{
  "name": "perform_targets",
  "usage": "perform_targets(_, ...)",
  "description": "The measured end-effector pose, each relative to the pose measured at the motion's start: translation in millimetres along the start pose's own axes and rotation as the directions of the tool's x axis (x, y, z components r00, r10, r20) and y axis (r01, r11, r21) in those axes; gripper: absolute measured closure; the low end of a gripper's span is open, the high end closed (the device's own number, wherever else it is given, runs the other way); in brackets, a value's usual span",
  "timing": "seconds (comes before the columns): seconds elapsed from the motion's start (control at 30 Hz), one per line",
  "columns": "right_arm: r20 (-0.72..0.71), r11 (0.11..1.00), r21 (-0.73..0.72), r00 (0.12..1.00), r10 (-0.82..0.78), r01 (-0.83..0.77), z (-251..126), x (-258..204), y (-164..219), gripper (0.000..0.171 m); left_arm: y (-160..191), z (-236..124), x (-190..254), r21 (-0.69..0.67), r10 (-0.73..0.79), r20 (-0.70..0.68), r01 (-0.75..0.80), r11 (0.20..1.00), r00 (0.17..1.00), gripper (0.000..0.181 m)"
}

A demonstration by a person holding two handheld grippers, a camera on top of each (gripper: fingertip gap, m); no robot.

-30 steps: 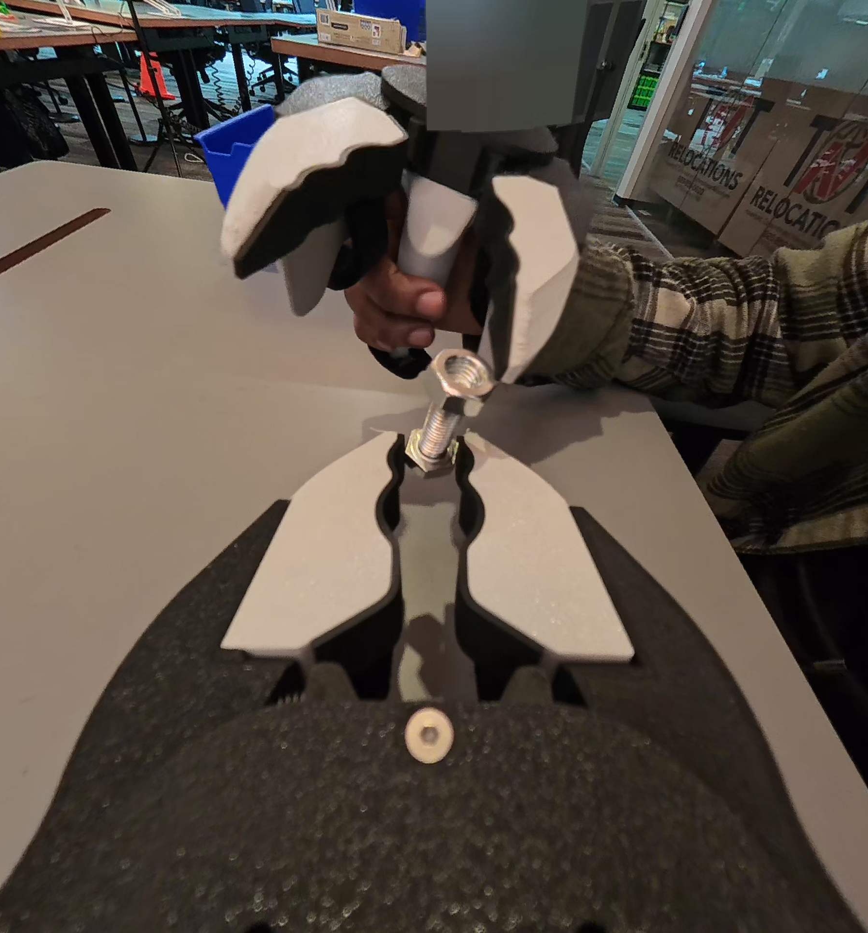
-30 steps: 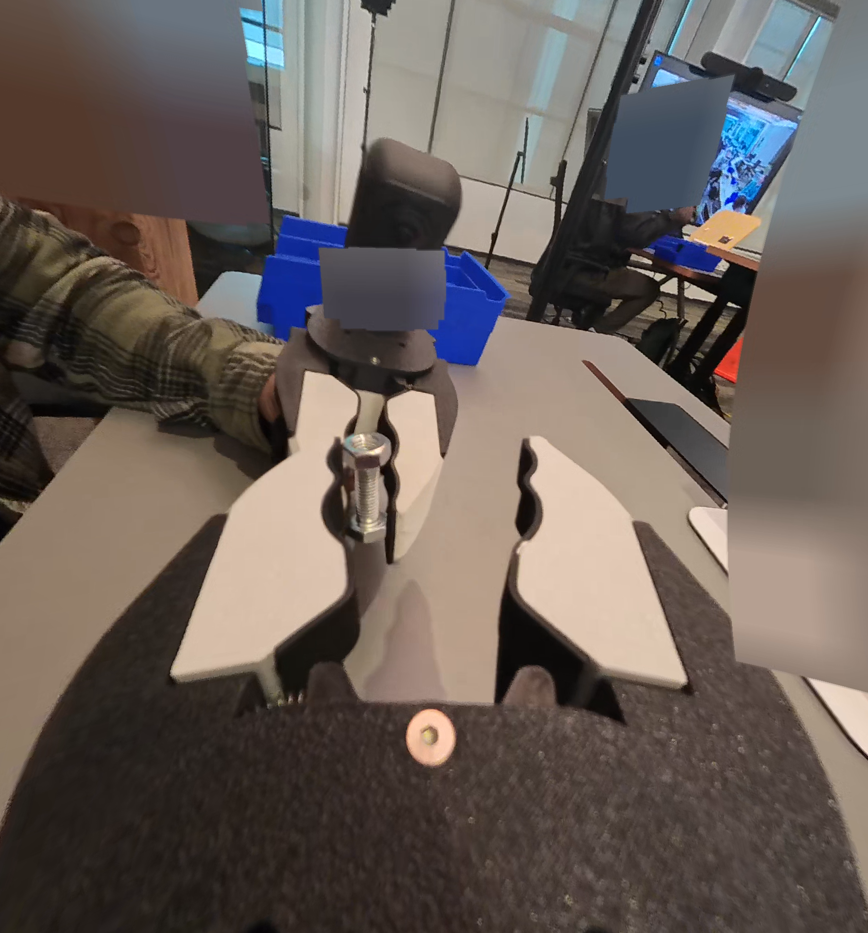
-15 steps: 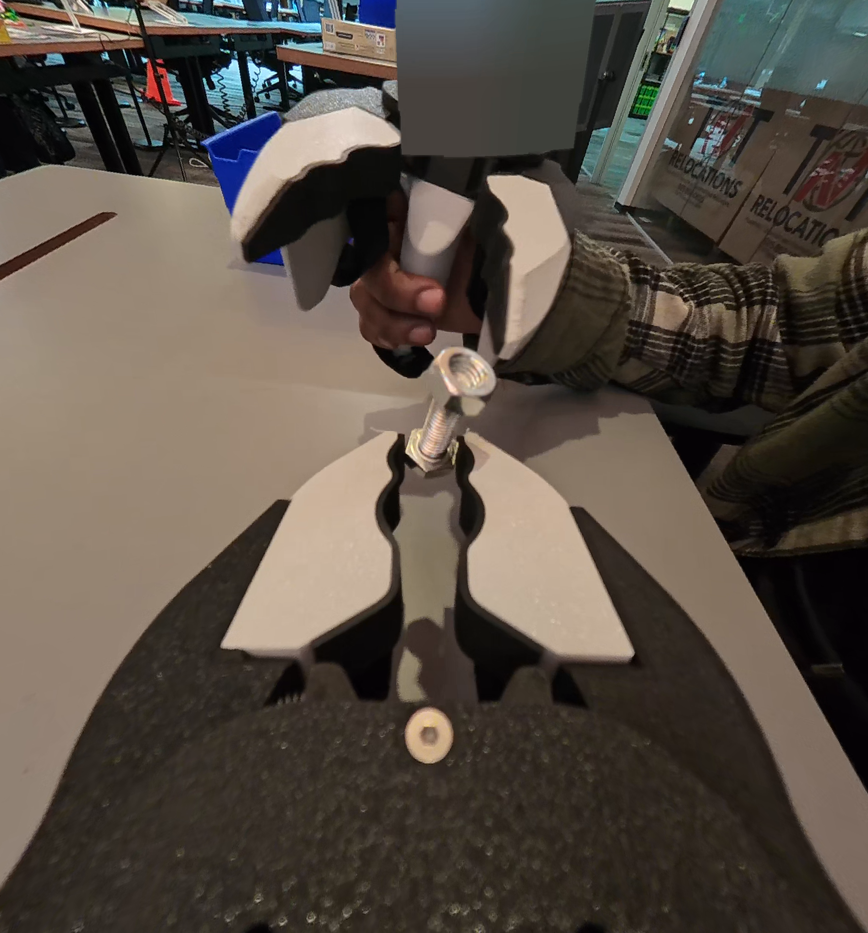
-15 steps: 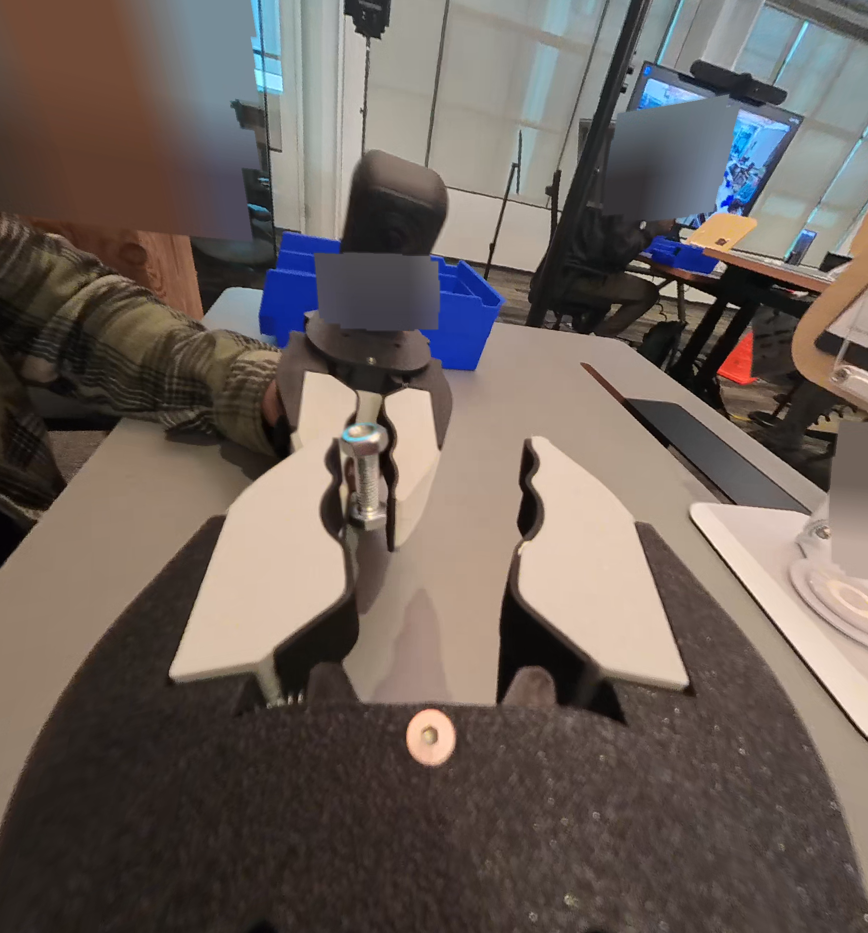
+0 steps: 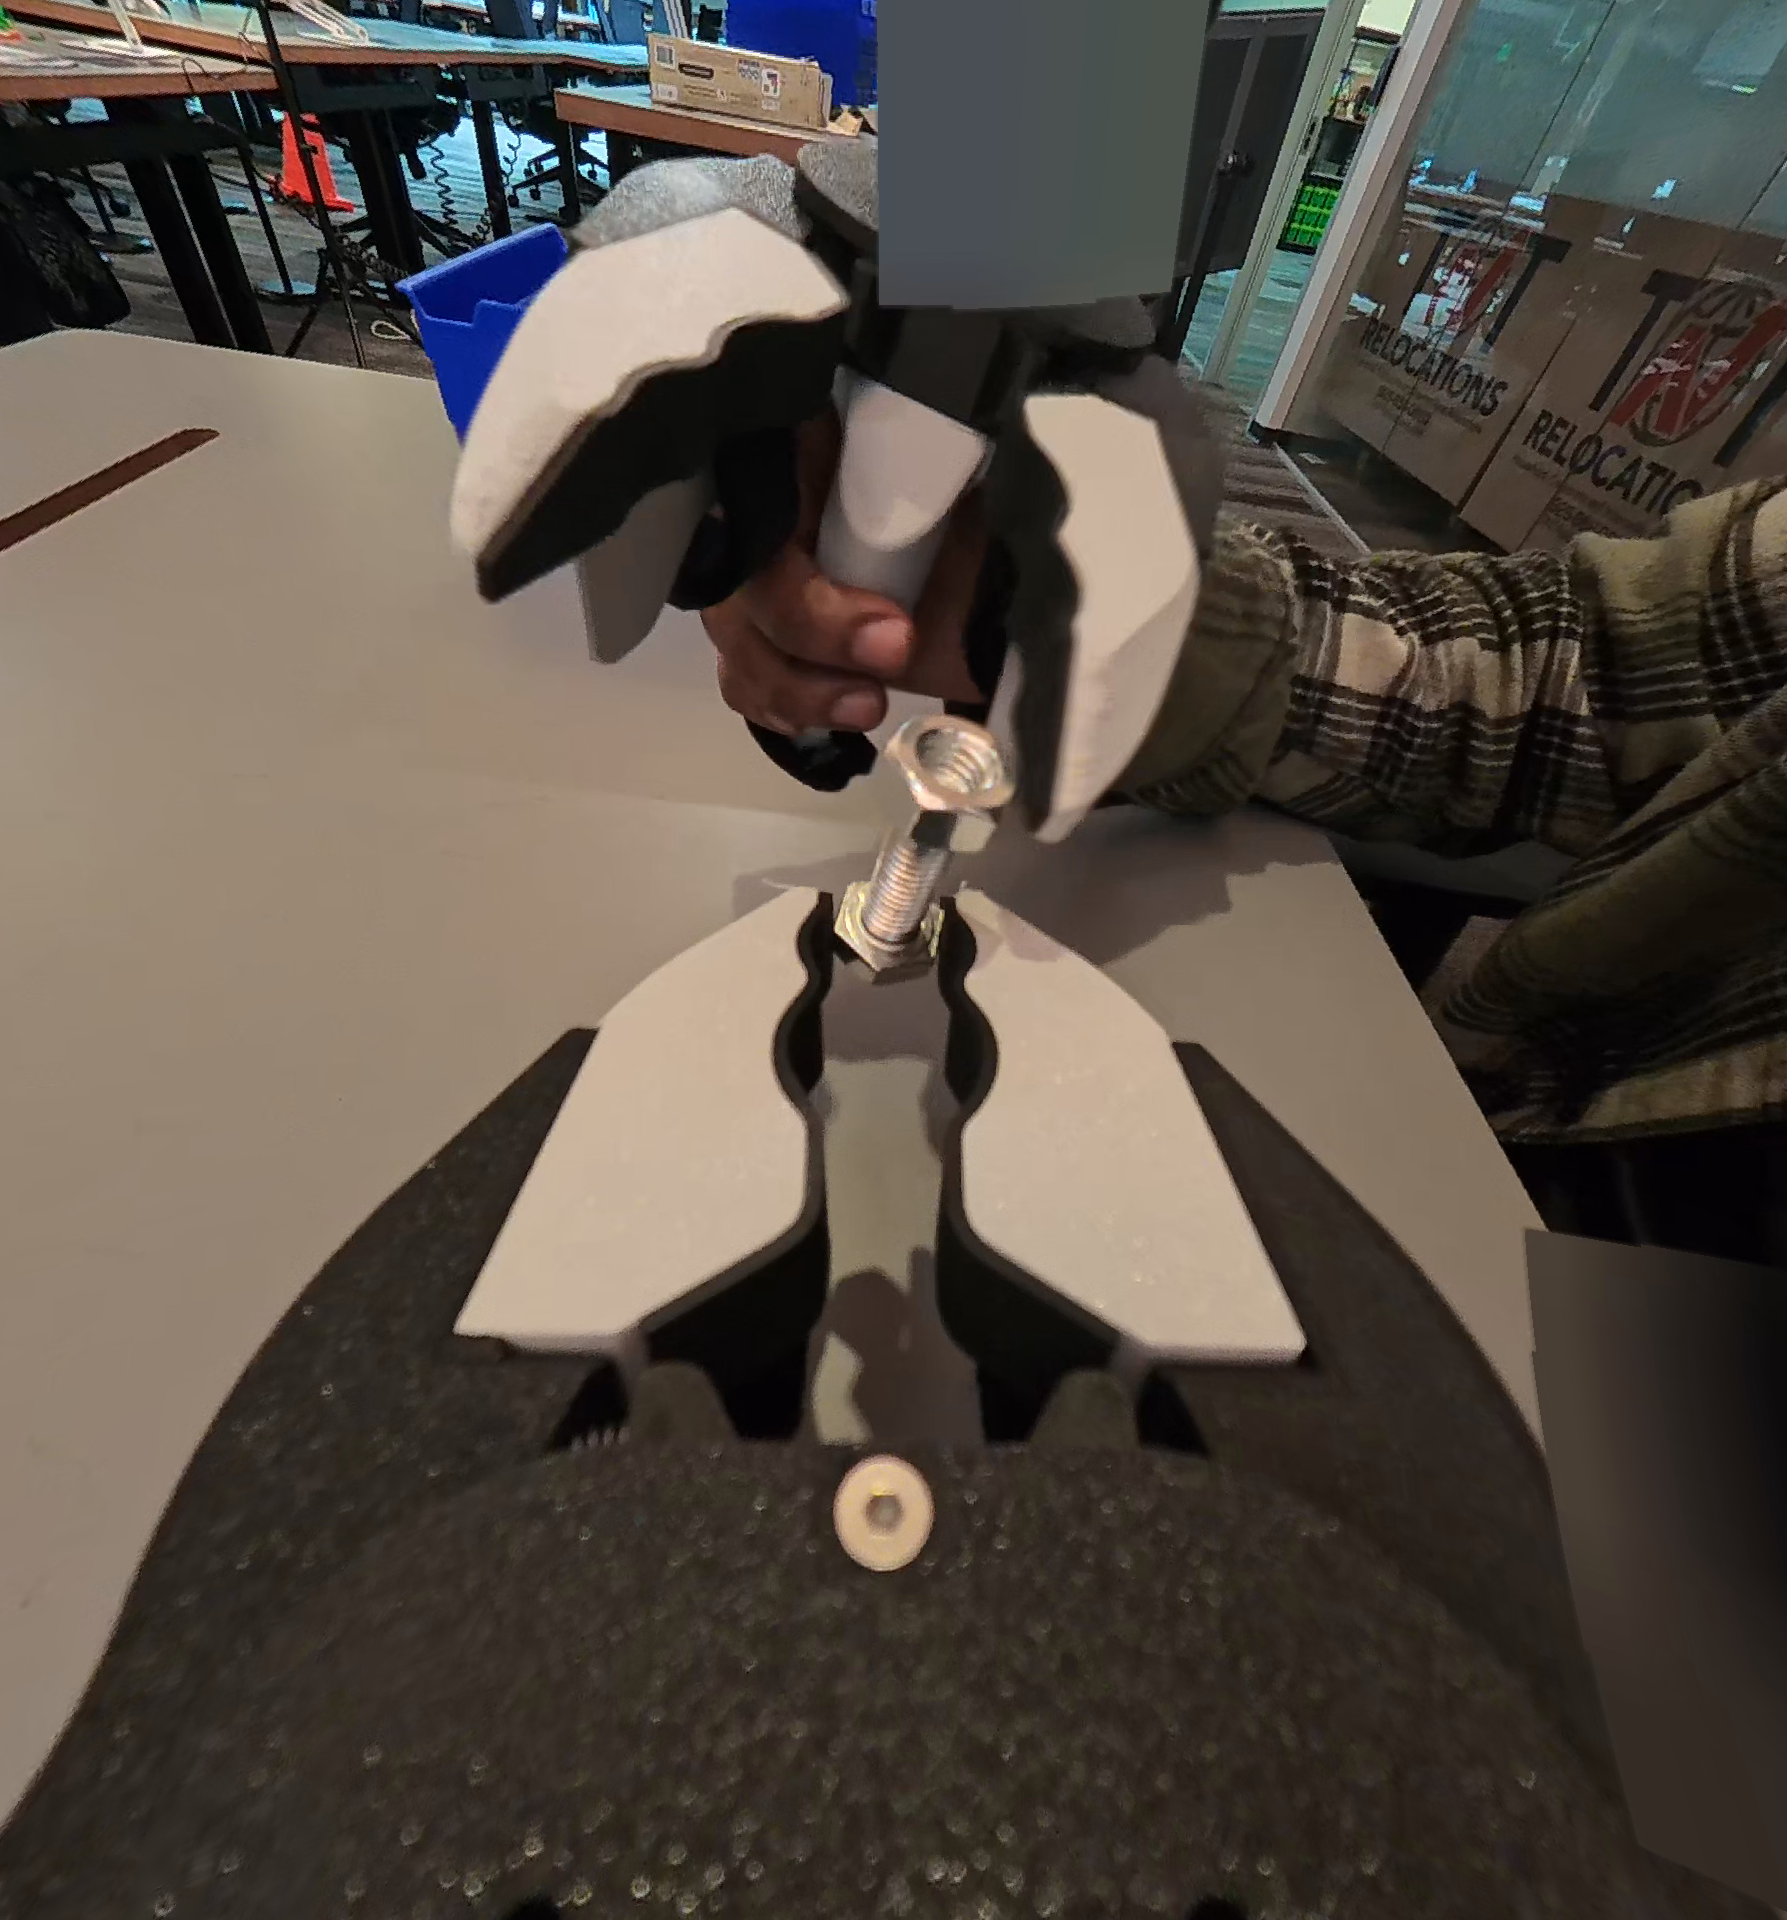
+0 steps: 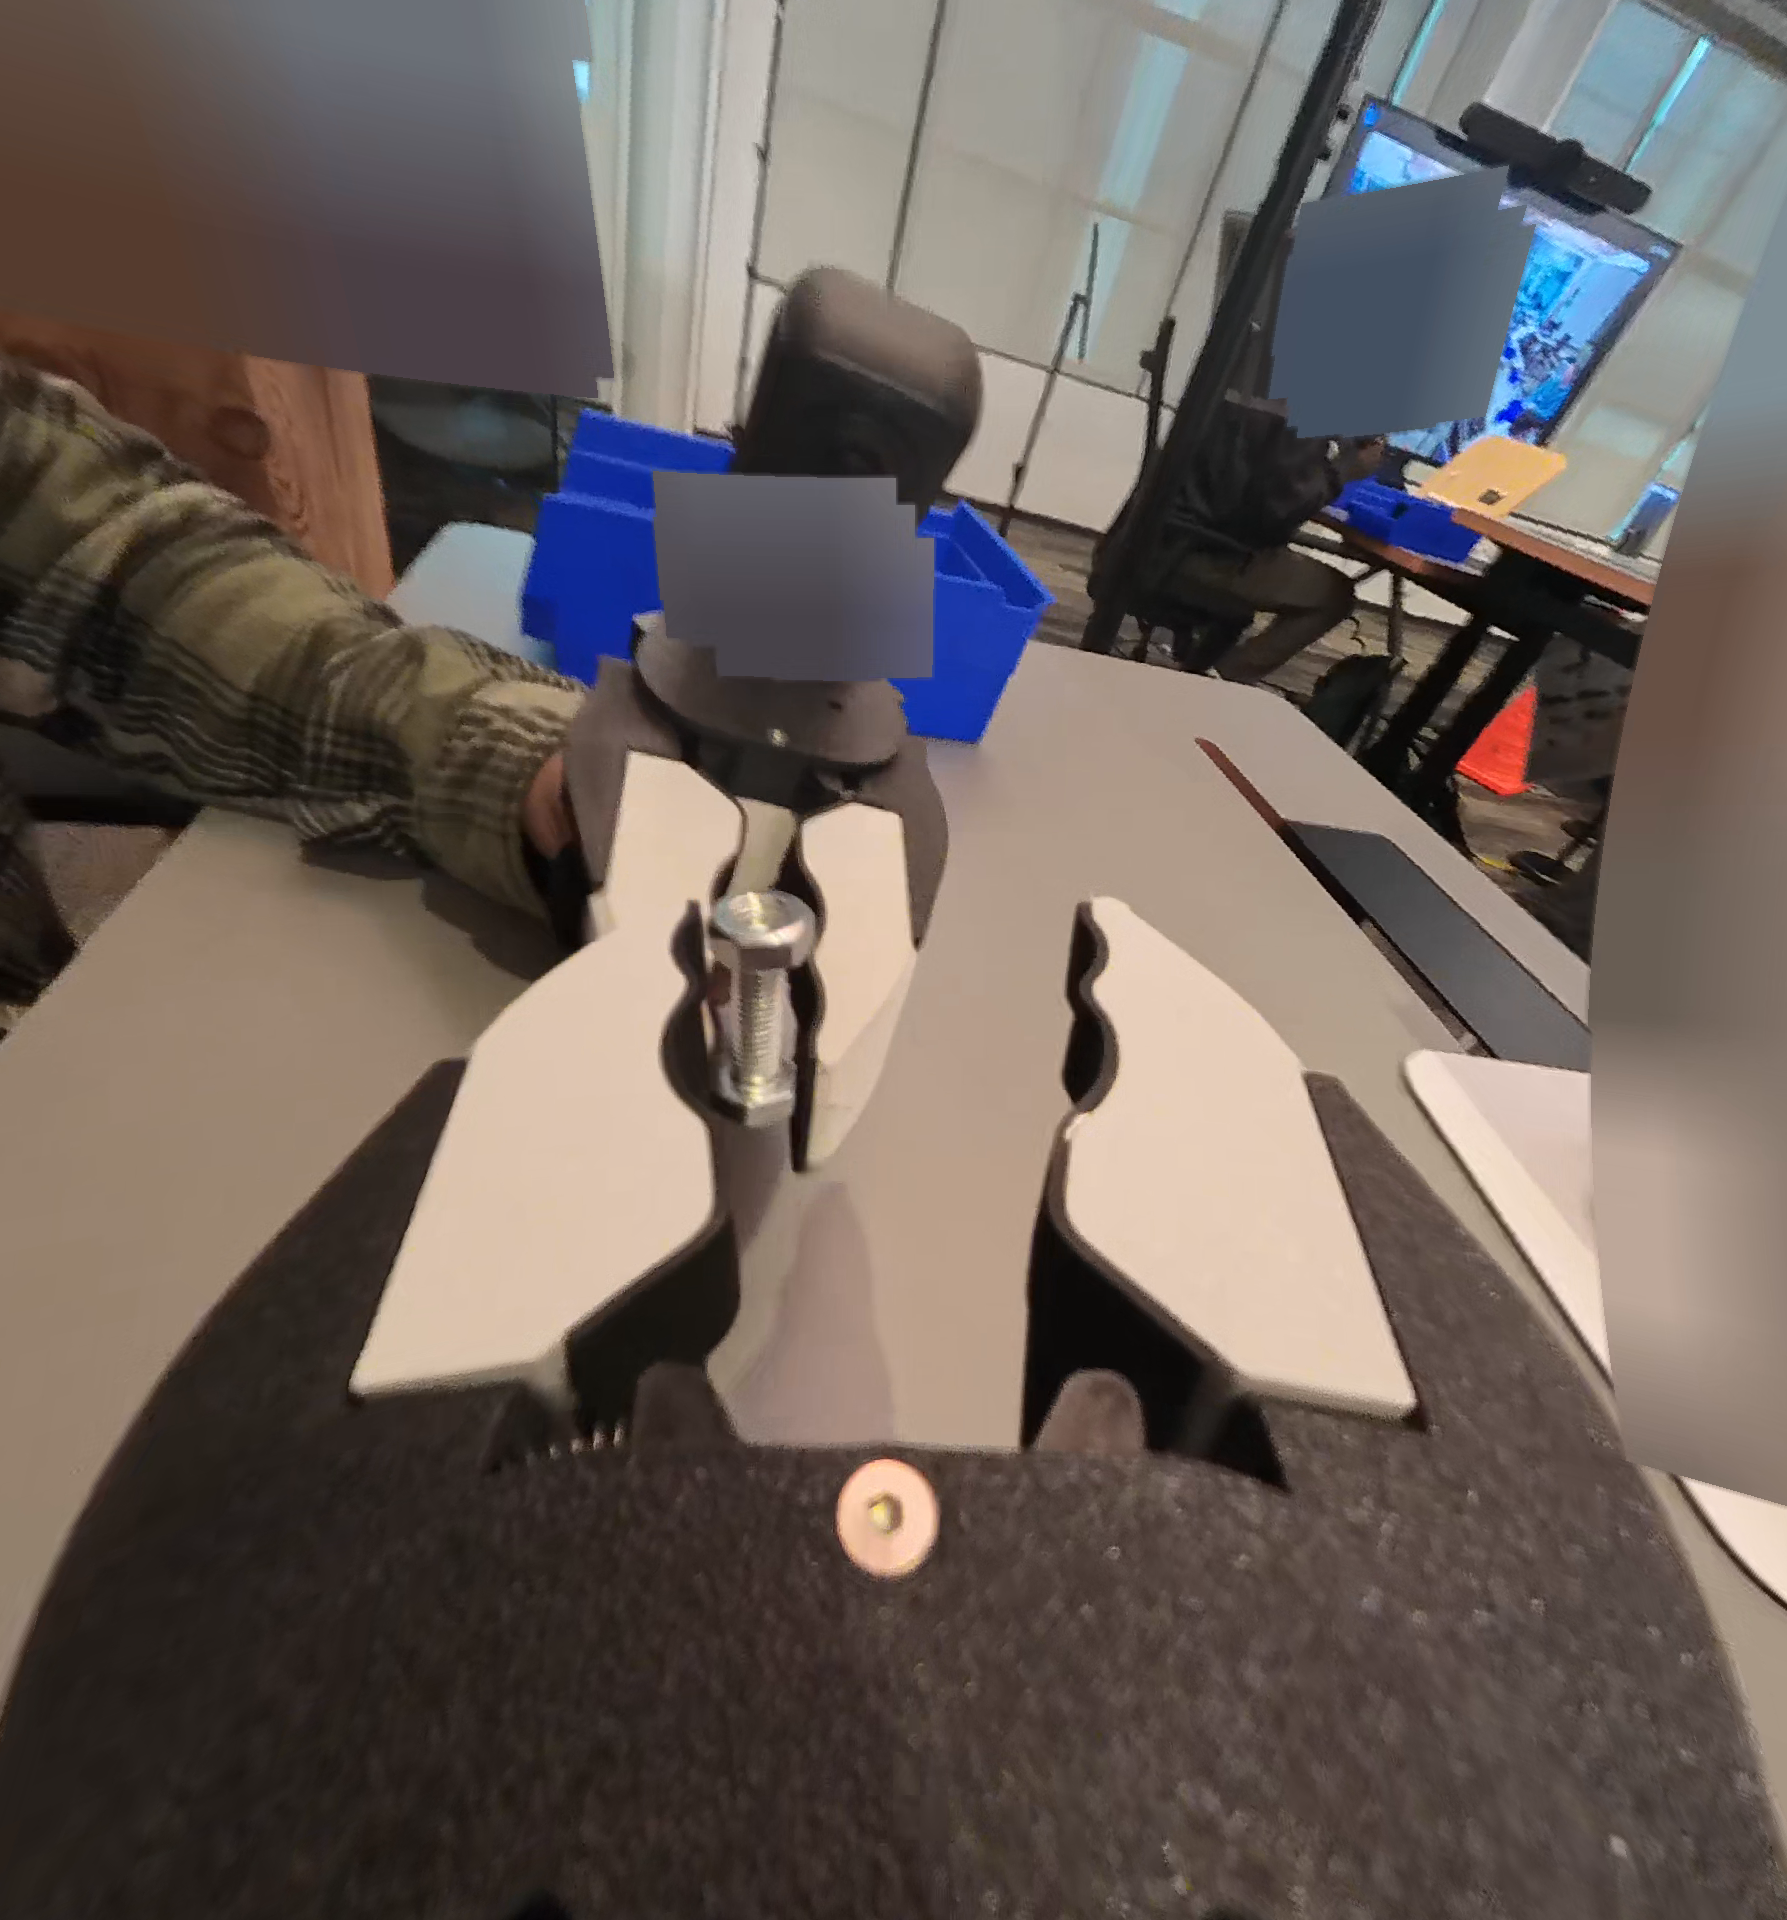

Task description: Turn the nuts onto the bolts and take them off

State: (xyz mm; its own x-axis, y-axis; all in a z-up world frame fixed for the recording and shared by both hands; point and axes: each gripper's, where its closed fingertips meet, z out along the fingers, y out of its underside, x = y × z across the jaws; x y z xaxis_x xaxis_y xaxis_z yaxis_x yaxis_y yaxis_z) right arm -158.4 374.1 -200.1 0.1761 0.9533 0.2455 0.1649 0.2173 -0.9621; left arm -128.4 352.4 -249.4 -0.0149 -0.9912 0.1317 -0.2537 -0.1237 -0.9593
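A silver bolt [image 5: 904, 883] stands upright above the grey table [image 5: 245, 831]. My left gripper [image 5: 884, 935] is shut on its hex head at the bottom. A silver nut [image 5: 951, 764] sits tilted on the bolt's top end. My right gripper [image 6: 894, 925] is open. Its left finger [image 6: 556, 1143] lies right beside the nut [image 6: 759, 925] and bolt [image 6: 754, 1018], and its other finger stands well apart. In the left wrist view one of the right gripper's fingers [image 5: 1107, 582] reaches down next to the nut. I cannot tell whether it touches the nut.
Blue bins [image 6: 972, 634] stand at the table's far end behind the left gripper. A black flat pad [image 6: 1408, 935] and a white tray [image 6: 1491, 1143] lie to the right. A plaid sleeve [image 5: 1491, 675] rests at the table's right edge. Other desks stand beyond. There is about 6 centimeters between the tips of the two grippers.
The right gripper has tilted a little beside the nut and stays open. The left gripper keeps the bolt still, with the nut at its top end.
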Motion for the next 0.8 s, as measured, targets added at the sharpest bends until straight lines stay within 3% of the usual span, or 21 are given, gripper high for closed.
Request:
perform_targets(0.67,0.055,0.998,0.032,0.998,0.044,-0.046,-5.6,-9.2,-5.6,0.107,1.5,0.5,0.5,-0.010,0.007,0.001,-0.007,1.000,1.000,0.162)
perform_targets(0.8,0.064,0.999,-0.031,0.997,0.032,-0.030,-4.3,-15.3,0.8,0.120,3.9,1.0,-0.2,-0.024,-0.001,0.000,0.002,1.000,1.000,0.162)
